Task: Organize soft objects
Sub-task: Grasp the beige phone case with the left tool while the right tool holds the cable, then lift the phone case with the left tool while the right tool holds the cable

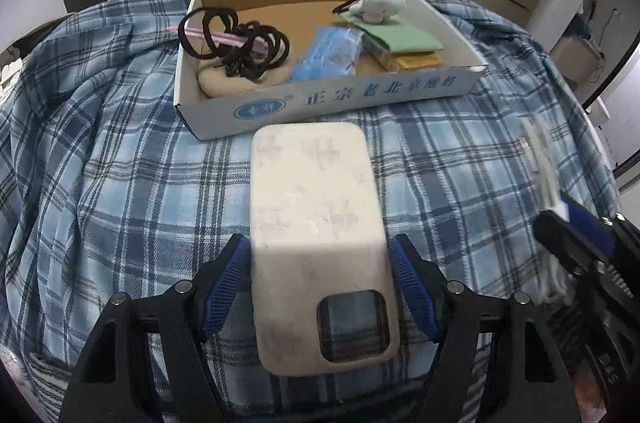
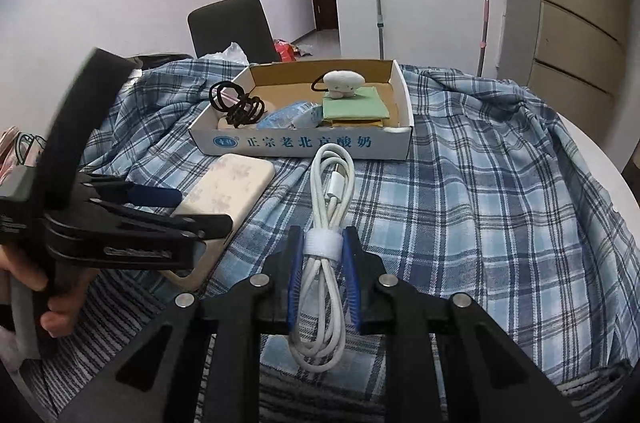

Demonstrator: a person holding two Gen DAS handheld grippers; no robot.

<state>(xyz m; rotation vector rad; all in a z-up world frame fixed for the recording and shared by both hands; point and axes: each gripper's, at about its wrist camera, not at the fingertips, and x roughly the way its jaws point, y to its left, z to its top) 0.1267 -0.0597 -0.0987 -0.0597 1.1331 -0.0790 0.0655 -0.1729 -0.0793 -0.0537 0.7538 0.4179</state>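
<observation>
- Cardboard box (image 1: 256,107) holds black hair ties (image 1: 236,39), a blue packet (image 1: 328,53), a green cloth (image 1: 400,37) and a white plush (image 1: 378,5).
- Box sits on a plaid cloth (image 1: 120,183); chair (image 2: 232,27) behind.
- Left gripper (image 1: 320,287) stands released around the phone case (image 1: 316,207); right gripper (image 2: 322,275) grasps the white cable (image 2: 328,191).

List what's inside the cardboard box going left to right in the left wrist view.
Black hair ties → blue plastic-wrapped pack → green cloth, with the white plush toy sitting on its far end.
</observation>
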